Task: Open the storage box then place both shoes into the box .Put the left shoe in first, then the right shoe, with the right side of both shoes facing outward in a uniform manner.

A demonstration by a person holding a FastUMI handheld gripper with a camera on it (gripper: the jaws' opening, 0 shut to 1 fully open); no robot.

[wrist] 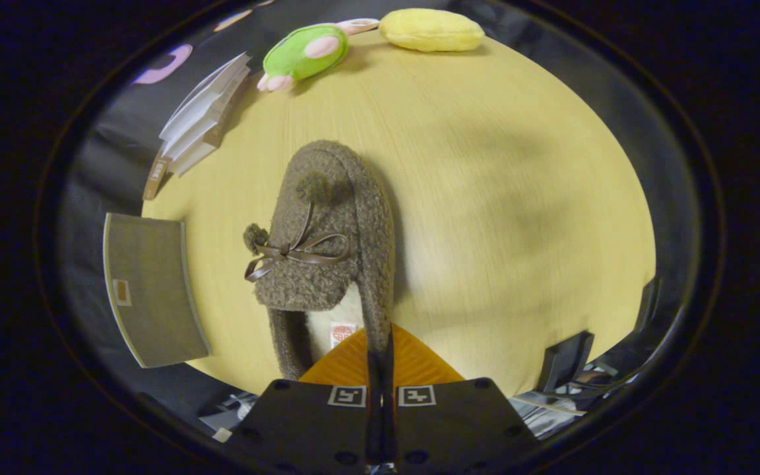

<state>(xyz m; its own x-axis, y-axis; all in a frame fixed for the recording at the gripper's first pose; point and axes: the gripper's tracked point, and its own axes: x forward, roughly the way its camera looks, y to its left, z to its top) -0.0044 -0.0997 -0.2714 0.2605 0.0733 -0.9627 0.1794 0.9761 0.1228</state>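
Gripping the brown shoe point(327, 244) by its side wall, the claw point(380, 353) has its fingers pinched together on it above the worktop point(505, 198); carrying it to the box looks next.

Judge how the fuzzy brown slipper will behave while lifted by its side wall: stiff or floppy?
The gripper is shut on the slipper at its thin side wall, so the toe will probably sag. The fleecy cloth looks soft and light, likely grippy rather than slippery. The bow and pompoms may dangle.
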